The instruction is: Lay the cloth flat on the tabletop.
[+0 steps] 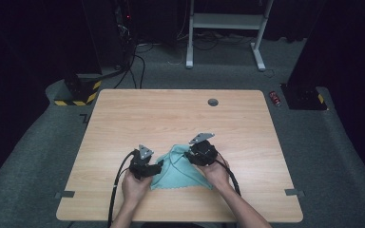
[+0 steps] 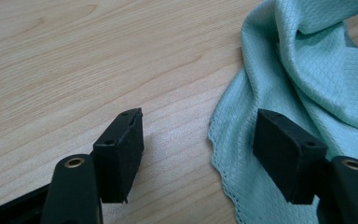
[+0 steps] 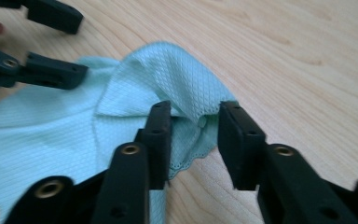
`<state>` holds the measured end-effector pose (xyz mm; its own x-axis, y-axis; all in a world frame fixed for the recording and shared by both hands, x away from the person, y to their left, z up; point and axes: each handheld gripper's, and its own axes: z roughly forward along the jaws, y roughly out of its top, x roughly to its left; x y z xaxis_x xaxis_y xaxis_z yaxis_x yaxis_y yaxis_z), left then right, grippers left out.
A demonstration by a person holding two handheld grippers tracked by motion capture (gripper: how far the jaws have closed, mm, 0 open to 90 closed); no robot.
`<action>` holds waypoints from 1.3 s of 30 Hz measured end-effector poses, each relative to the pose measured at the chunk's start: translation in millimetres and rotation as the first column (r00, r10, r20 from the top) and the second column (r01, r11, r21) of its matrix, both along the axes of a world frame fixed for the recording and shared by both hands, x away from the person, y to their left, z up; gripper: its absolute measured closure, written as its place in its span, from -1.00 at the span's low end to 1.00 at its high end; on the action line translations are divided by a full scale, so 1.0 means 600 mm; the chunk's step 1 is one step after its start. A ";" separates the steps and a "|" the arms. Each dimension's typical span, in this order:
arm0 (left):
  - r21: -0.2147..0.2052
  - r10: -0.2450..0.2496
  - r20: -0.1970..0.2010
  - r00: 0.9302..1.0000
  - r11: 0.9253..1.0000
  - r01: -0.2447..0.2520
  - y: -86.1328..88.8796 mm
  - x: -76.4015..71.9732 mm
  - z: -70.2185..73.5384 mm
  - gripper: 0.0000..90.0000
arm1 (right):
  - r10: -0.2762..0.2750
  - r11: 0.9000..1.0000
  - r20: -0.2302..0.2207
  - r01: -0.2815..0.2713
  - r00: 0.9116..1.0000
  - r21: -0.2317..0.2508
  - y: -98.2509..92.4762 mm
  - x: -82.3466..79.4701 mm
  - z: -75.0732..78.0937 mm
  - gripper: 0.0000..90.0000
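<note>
A mint-green waffle-weave cloth (image 1: 178, 173) lies rumpled on the wooden table (image 1: 171, 114) near its front edge, between my two grippers. My left gripper (image 1: 158, 167) stands open at the cloth's left edge. In the left gripper view its jaws (image 2: 198, 133) straddle the scalloped hem (image 2: 223, 172), one over bare wood and one over the cloth (image 2: 307, 70). My right gripper (image 1: 190, 154) is at the cloth's far right corner. In the right gripper view a raised fold of the cloth (image 3: 168, 79) sits between its parted jaws (image 3: 195, 116), with the left gripper (image 3: 74, 44) beyond.
A round grey grommet (image 1: 213, 102) sits near the table's far edge. Grey tape marks (image 1: 64, 194) (image 1: 291, 192) lie at both front corners. On the floor beyond are a red can (image 1: 275, 98), a white desk frame (image 1: 225, 21) and cables.
</note>
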<state>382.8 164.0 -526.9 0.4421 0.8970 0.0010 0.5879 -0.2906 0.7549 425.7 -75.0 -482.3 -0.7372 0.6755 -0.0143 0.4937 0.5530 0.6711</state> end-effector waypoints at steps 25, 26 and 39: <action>0.000 0.000 0.000 1.000 1.000 0.000 0.000 0.000 0.000 -0.25 | 0.007 0.996 -0.043 -0.003 0.999 0.086 -0.027 0.015 0.003 0.95; 0.000 -0.001 0.000 1.000 1.000 0.001 0.000 0.000 0.000 -0.25 | -0.002 0.996 -0.042 0.006 0.999 0.085 -0.033 0.013 0.007 0.95; -0.005 -0.007 -0.001 1.000 1.000 0.007 -0.001 0.000 0.000 -0.27 | -0.082 0.996 0.034 0.081 0.996 0.029 -0.108 0.003 0.025 0.92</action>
